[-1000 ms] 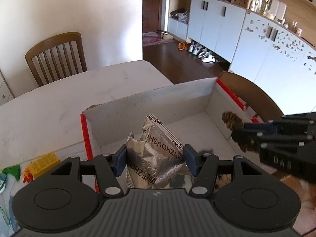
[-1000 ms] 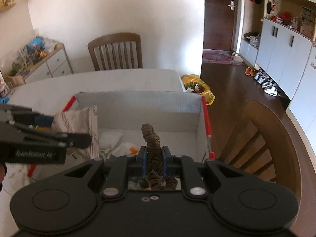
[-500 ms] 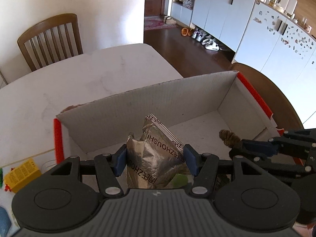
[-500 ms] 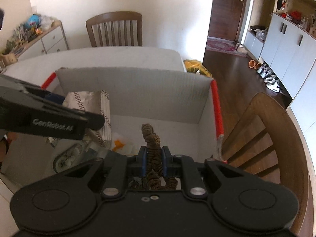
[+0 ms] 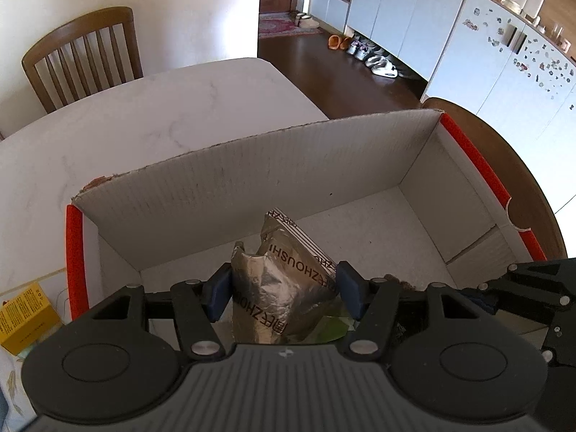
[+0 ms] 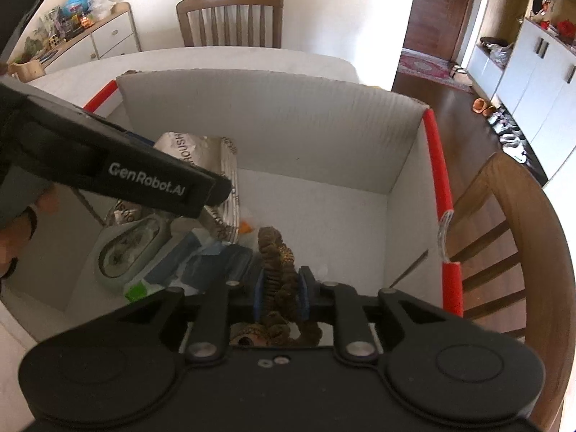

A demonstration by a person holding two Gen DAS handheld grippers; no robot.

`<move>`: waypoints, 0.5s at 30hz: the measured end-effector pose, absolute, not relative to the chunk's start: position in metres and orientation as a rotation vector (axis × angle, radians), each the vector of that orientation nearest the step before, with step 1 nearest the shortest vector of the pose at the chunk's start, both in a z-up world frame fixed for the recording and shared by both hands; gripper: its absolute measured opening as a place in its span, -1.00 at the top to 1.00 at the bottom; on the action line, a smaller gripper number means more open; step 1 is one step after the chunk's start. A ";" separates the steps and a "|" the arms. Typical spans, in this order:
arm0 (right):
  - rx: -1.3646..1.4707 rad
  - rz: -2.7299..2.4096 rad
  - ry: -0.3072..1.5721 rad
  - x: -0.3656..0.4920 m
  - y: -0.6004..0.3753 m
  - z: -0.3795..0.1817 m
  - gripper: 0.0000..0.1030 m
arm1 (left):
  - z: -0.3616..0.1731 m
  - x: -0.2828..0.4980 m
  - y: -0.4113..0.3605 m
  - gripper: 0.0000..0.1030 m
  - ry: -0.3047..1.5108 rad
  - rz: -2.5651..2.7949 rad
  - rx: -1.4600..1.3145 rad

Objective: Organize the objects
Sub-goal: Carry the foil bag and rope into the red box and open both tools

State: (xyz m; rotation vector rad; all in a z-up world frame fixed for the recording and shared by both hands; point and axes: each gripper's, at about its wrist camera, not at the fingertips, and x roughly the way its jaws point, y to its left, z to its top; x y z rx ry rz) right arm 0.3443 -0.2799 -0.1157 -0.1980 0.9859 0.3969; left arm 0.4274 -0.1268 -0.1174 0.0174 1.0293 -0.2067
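A white cardboard box (image 5: 252,187) with red edge strips stands on the table. My left gripper (image 5: 281,288) is low inside it, its blue pads pressing a crumpled silver foil packet (image 5: 284,273); the jaws are opening. From the right wrist view the same packet (image 6: 190,147) shows behind the left gripper's (image 6: 212,190) black finger. My right gripper (image 6: 281,288) holds a brown striped soft toy (image 6: 273,248) upright between its pads over the box floor (image 6: 342,223); its jaws are opening, the toy still touching both pads. The right gripper (image 5: 478,291) reaches in from the right.
On the box floor lie an oval plastic pack (image 6: 129,248), blue wrapping (image 6: 216,262) and an orange scrap (image 6: 245,226). A yellow carton (image 5: 25,313) sits left of the box. Wooden chairs stand behind the table (image 5: 82,54) and right of the box (image 6: 522,234). A person's hand (image 6: 14,237) is at left.
Both grippers have sunk deeper into the box with their loads. The right pads have spread slightly around the toy. The foil packet stays between the left pads.
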 end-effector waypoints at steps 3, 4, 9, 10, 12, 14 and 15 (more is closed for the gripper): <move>-0.191 0.399 0.986 0.343 -0.282 -0.114 0.52 | -0.117 0.427 -0.125 -0.22 1.030 -0.203 0.005; -0.190 0.397 0.987 0.343 -0.282 -0.114 0.44 | -0.117 0.426 -0.126 -0.22 1.028 -0.203 0.003; -0.186 0.397 0.977 0.343 -0.286 -0.109 0.30 | -0.112 0.421 -0.123 -0.26 1.003 -0.190 0.004; -0.184 0.401 0.974 0.343 -0.287 -0.108 0.26 | -0.110 0.421 -0.123 -0.28 0.998 -0.189 0.006; -0.181 0.404 0.964 0.341 -0.288 -0.105 0.23 | -0.108 0.419 -0.121 -0.36 0.990 -0.189 0.007; -0.179 0.406 0.955 0.339 -0.289 -0.101 0.18 | -0.105 0.415 -0.120 -0.38 0.977 -0.191 0.011; -0.174 0.406 0.948 0.338 -0.290 -0.099 0.17 | -0.103 0.413 -0.119 -0.38 0.973 -0.189 0.013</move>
